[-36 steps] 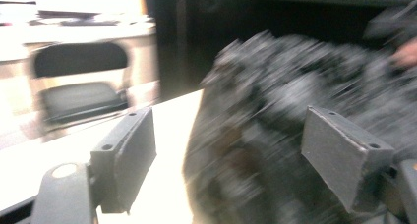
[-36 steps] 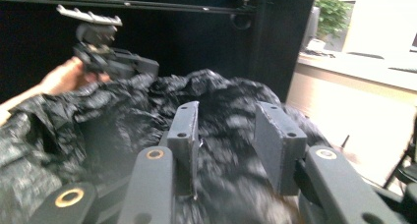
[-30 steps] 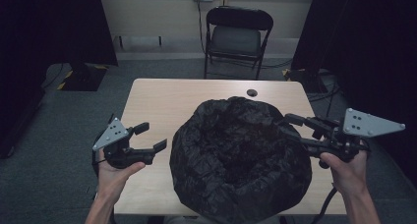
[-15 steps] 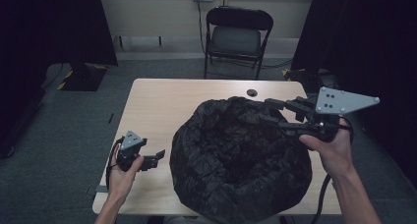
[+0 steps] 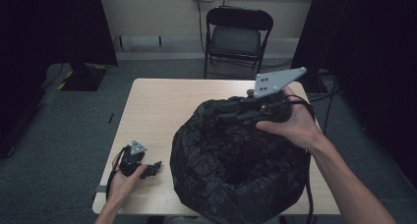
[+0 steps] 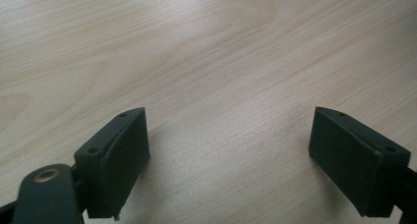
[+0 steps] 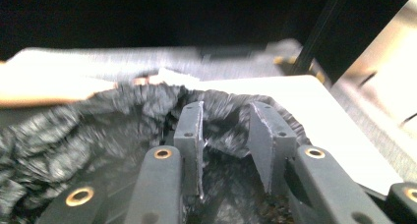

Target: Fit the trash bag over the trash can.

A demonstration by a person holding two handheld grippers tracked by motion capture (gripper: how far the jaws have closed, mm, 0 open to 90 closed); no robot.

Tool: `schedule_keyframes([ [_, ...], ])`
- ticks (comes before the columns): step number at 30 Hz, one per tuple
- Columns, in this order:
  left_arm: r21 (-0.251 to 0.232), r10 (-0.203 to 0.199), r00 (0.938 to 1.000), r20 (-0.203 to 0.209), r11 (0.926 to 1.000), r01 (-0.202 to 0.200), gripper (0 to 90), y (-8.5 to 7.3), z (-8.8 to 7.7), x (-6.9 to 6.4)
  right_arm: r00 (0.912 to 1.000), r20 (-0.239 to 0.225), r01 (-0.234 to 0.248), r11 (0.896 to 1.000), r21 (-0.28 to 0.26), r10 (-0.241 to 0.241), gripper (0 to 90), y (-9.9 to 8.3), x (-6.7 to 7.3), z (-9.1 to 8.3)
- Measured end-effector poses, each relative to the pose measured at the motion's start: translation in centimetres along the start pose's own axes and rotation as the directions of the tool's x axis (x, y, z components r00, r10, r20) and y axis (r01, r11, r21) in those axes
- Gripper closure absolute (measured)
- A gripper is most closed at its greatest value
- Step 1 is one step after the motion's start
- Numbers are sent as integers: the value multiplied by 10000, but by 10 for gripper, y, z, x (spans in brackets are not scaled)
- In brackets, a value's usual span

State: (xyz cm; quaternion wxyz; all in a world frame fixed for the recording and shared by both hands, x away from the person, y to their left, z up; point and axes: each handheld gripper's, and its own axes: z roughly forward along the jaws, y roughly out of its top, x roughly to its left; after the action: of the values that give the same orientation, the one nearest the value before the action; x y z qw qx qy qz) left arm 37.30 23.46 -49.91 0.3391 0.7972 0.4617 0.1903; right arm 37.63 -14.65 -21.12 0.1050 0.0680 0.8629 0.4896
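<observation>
Closing in on the black bag's point(image 5: 236, 170) far rim at one o'clock, the right gripper point(image 7: 225, 135) has been narrowing its jaws around a fold, not yet pinched. Left gripper point(image 6: 231, 155), spread wide, rests at eight o'clock. Catch plenty of film before lifting.

Black bag point(image 5: 236, 170) blocks lower centre of table point(image 5: 157, 106), bare tabletop upper left, chair point(image 5: 237, 35) beyond far edge

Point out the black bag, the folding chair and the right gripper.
black bag point(image 5: 216, 170): high view, on its crumpled front wall.
folding chair point(image 5: 235, 40): high view, on the grey seat.
right gripper point(image 7: 225, 140): right gripper view, midway between its two fingertips, over the bag's rim.
</observation>
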Motion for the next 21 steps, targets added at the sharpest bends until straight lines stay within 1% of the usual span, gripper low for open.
schedule_keyframes([
  [3, -48, 14, 10000, 8, 10000, -14, 148, 0, 0, 0, 9996, -269, -30, 9969, 792, 52, 652, -2, -3, 18],
  [4, -68, 8, 10000, 17, 10000, -8, 147, -1, 0, 0, 9991, -384, -144, 9937, 1109, 188, 639, -6, -5, 30],
  [5, -68, 8, 10000, 17, 10000, -8, 145, -1, 0, 0, 9991, -384, -144, 9937, 1109, 188, 639, -6, -5, 30],
  [6, -75, 37, 10000, 23, 10000, -37, 143, -1, 0, 1, 9986, -457, -208, 9884, 1506, 280, 626, -12, -7, 43],
  [9, -113, -1, 10000, -22, 9999, 1, 140, -2, 0, 0, 9968, -494, -513, 9744, 2190, 636, 600, -24, -12, 62],
  [10, -122, -4, 10000, -27, 9999, 3, 139, -2, 0, 0, 9962, -526, -546, 9704, 2354, 688, 588, -27, -13, 67],
  [11, -122, -4, 10000, -27, 9999, 3, 137, -2, 0, 0, 9962, -526, -546, 9704, 2354, 688, 588, -27, -13, 67],
  [12, -136, 1, 10000, -18, 9999, -1, 135, -2, 1, 1, 9960, -522, -552, 9582, 2807, 727, 545, -32, -15, 76],
  [13, -136, 1, 10000, -18, 9999, -1, 132, -2, 1, 1, 9960, -522, -552, 9582, 2807, 727, 545, -32, -15, 76],
  [14, -142, -15, 10000, -23, 9999, 15, 127, -2, 1, 1, 9945, -612, -604, 9443, 3234, 846, 509, -35, -16, 83],
  [15, -142, -15, 10000, -26, 9999, 15, 125, -2, 1, 1, 9952, -523, -595, 9367, 3449, 824, 497, -36, -16, 87],
  [16, -145, -18, 10000, -14, 9999, 18, 124, -2, 1, 1, 9961, -518, -483, 9301, 3642, 720, 487, -37, -16, 90],
  [17, -142, -19, 10000, -26, 9999, 19, 124, -2, 1, 1, 9959, -517, -478, 9195, 3903, 737, 463, -38, -15, 94],
  [18, -139, -19, 10000, -26, 9999, 19, 125, -2, 1, 1, 9965, -509, -388, 9100, 4129, 656, 453, -40, -15, 97],
  [19, -139, -19, 10000, -26, 9999, 19, 125, -2, 1, 1, 9965, -509, -388, 9100, 4129, 656, 453, -40, -15, 97],
  [20, -150, -17, 10000, -16, 9999, 16, 125, -2, 1, 1, 9973, -568, -157, 8936, 4487, 460, 443, -42, -14, 101],
  [21, -155, -15, 10000, -7, 9999, 15, 124, -2, 1, 1, 9978, -531, -95, 8862, 4633, 385, 438, -44, -13, 103],
])
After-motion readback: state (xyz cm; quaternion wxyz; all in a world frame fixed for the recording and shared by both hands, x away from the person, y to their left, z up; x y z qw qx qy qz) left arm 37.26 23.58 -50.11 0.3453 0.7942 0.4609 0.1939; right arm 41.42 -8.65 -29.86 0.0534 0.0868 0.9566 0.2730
